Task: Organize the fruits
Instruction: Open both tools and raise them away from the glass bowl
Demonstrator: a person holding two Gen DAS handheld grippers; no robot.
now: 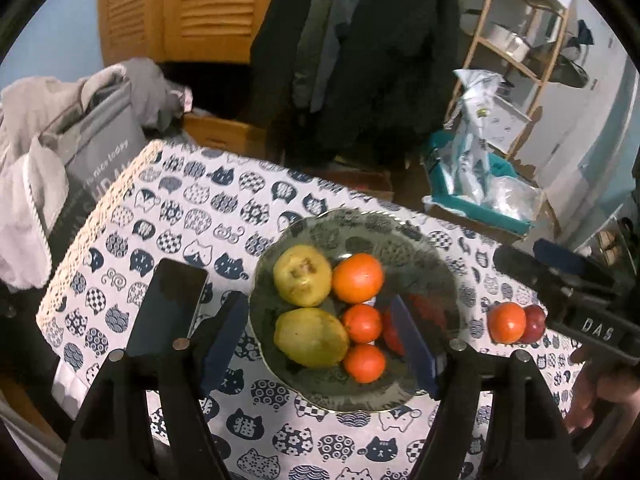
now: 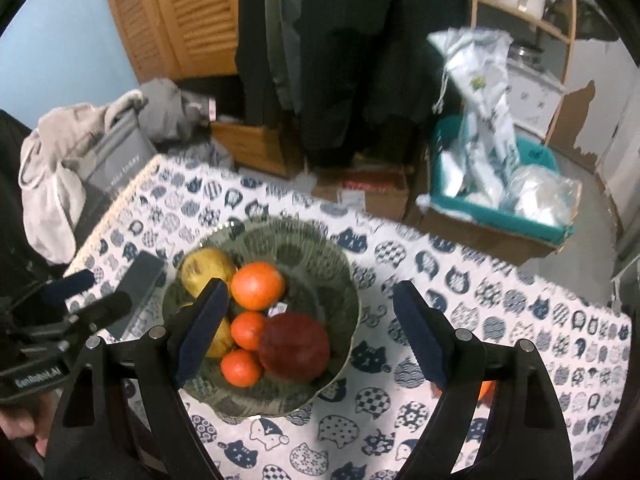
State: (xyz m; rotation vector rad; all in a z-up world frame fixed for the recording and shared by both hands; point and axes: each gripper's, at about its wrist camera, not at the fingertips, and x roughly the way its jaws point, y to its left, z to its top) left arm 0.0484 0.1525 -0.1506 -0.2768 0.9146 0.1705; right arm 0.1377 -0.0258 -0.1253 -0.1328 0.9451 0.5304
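Left wrist view shows the cat-print tablecloth [image 1: 192, 208] with a glass plate [image 1: 312, 224] at its middle, already holding two yellow-green guavas [image 1: 303, 275], three orange fruits [image 1: 357, 277] and, in the right wrist view, a dark red fruit [image 2: 294, 347]. To the plate's right, apart from it, lie one loose orange fruit [image 1: 506, 322] and a small red plum [image 1: 535, 322], touching each other. The left gripper [image 1: 320, 340] hangs wide open and empty over the plate. The right gripper [image 2: 308, 332] is likewise spread and holds nothing. The loose pair probably goes next: the right gripper should straddle one fruit squarely, close gently, and avoid nudging its neighbour away.
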